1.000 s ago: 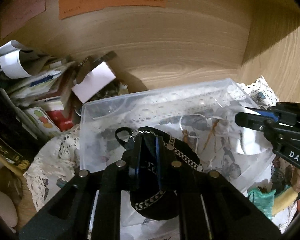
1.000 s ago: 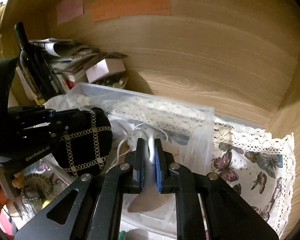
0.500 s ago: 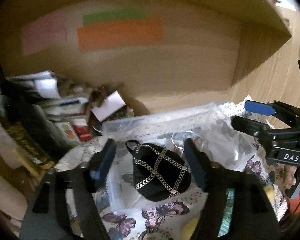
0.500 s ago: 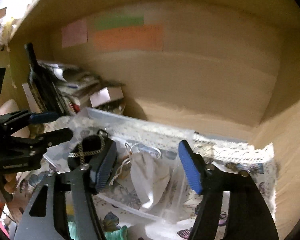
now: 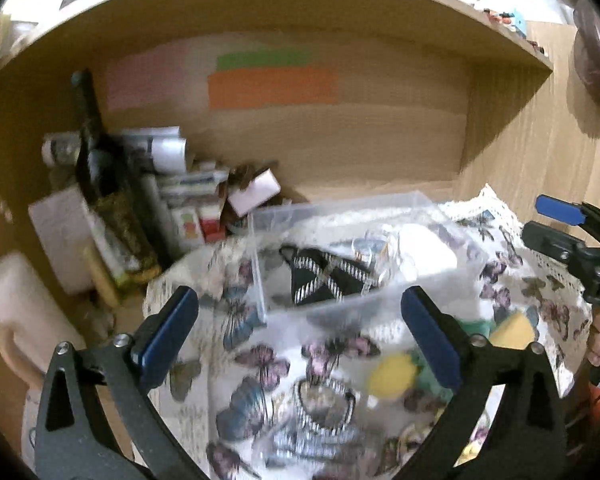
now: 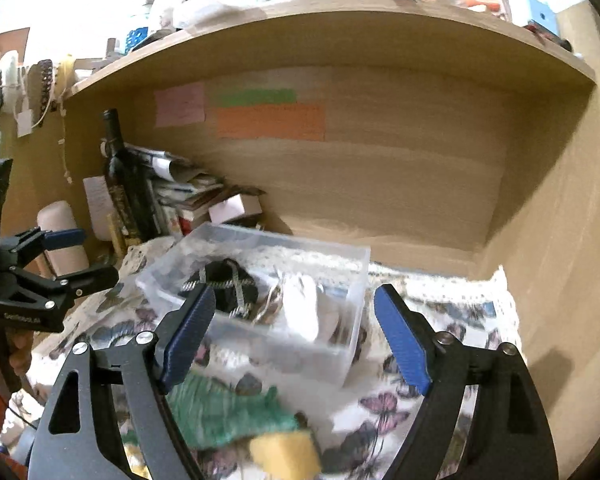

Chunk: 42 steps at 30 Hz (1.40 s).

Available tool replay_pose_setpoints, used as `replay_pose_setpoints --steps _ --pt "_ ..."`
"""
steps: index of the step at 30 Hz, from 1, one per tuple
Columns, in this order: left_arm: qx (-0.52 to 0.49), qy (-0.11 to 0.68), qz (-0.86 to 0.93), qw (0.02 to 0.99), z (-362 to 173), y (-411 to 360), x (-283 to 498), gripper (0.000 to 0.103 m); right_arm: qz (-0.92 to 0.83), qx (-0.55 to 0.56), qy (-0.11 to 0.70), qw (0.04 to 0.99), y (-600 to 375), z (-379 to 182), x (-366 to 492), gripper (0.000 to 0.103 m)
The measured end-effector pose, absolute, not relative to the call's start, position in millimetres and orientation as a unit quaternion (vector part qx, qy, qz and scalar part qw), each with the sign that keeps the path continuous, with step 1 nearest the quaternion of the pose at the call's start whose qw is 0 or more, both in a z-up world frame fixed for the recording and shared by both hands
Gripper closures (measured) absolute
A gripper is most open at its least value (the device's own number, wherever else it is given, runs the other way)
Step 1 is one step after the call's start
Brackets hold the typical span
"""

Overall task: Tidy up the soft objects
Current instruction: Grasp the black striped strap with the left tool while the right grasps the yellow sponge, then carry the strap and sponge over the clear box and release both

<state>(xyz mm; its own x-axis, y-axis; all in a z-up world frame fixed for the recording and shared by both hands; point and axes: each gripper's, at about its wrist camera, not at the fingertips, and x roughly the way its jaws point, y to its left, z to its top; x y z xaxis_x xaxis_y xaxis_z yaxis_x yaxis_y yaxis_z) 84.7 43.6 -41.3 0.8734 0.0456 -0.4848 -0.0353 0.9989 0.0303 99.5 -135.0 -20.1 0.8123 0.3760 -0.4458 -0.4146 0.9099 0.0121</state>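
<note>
A clear plastic bin [image 5: 340, 210] [image 6: 352, 256] stands on a butterfly-print cloth [image 5: 268, 368] [image 6: 452, 308] in a wooden shelf bay. In it lie a black pouch with silver chain trim [image 5: 324, 276] [image 6: 224, 276] and a white pouch [image 6: 304, 304] [image 5: 424, 246]. My left gripper [image 5: 296, 332] is open and empty, pulled back in front of the bin. My right gripper [image 6: 296, 332] is open and empty, also in front of the bin. Green knit fabric [image 6: 224, 412] and yellow sponges [image 5: 388, 372] [image 6: 284, 456] lie loose on the cloth nearer to me.
A dark bottle [image 5: 96, 152] [image 6: 120, 176], stacked papers and boxes [image 5: 188, 200] crowd the shelf's left back corner. Coloured sticky notes [image 6: 268, 120] are on the back wall. The right side wall [image 6: 560, 240] is close. A cream roll [image 5: 24, 312] stands at left.
Both grippers let go of their pouches, opened wide and drew back from the bin. The black pouch and the white pouch now lie inside the bin.
</note>
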Motion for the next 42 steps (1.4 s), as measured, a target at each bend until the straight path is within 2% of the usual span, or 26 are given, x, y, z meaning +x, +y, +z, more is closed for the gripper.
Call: replay_pose_setpoints --steps 7,9,11,13,15,16,17,19,21,23,27,29,32,42 --pt "-0.007 0.272 0.054 0.961 -74.1 55.6 80.3 0.000 0.190 -0.034 0.250 0.949 -142.9 -47.4 78.7 0.023" --pt "-0.013 0.280 0.053 0.958 -83.6 57.0 78.9 0.004 0.185 -0.026 0.265 0.946 -146.5 -58.6 75.6 0.023" --pt "-0.012 0.290 0.051 0.956 -90.6 57.4 79.3 0.020 0.180 -0.021 0.281 0.943 -149.6 -70.3 72.5 0.023" --pt "-0.015 0.303 0.048 0.952 -98.1 58.8 81.9 0.023 0.171 -0.018 0.295 0.940 -152.5 -80.9 71.4 0.023" --pt "-0.022 0.314 0.044 0.948 -104.5 60.3 84.7 0.030 0.171 -0.013 0.311 0.935 -155.6 -91.7 71.6 0.023" --pt "-0.024 0.323 0.038 0.945 -107.5 60.5 87.0 0.037 0.170 -0.009 0.319 0.932 -157.0 -96.6 72.0 0.024" --pt "-0.026 0.330 0.034 0.943 -110.1 60.4 88.7 0.043 0.170 -0.005 0.329 0.929 -158.2 -101.7 72.7 0.027" --pt "-0.029 0.344 0.026 0.938 -116.0 60.4 91.7 0.045 0.173 0.004 0.339 0.925 -160.9 -109.1 72.7 0.035" --pt "-0.028 0.353 0.024 0.935 -121.3 59.5 93.2 0.047 0.182 0.009 0.349 0.919 -161.8 -114.2 72.7 0.051" --pt "-0.028 0.362 0.018 0.932 -125.3 58.1 95.5 0.056 0.194 0.015 0.353 0.915 -162.2 -116.2 72.3 0.061" --pt "-0.035 0.377 0.000 0.926 -131.3 56.4 99.6 0.073 0.201 0.012 0.347 0.916 -160.2 -115.0 69.0 0.067" --pt "-0.038 0.378 -0.010 0.925 -132.0 55.8 99.5 0.087 0.197 0.005 0.338 0.921 -160.3 -111.6 65.8 0.069" --pt "-0.036 0.373 -0.010 0.927 -131.1 54.1 97.8 0.095 0.185 -0.001 0.324 0.928 -164.2 -104.3 62.9 0.069" --pt "-0.031 0.320 -0.007 0.947 -99.2 55.7 86.9 0.097 0.165 0.000 0.275 0.947 -176.7 -71.6 63.5 0.069"
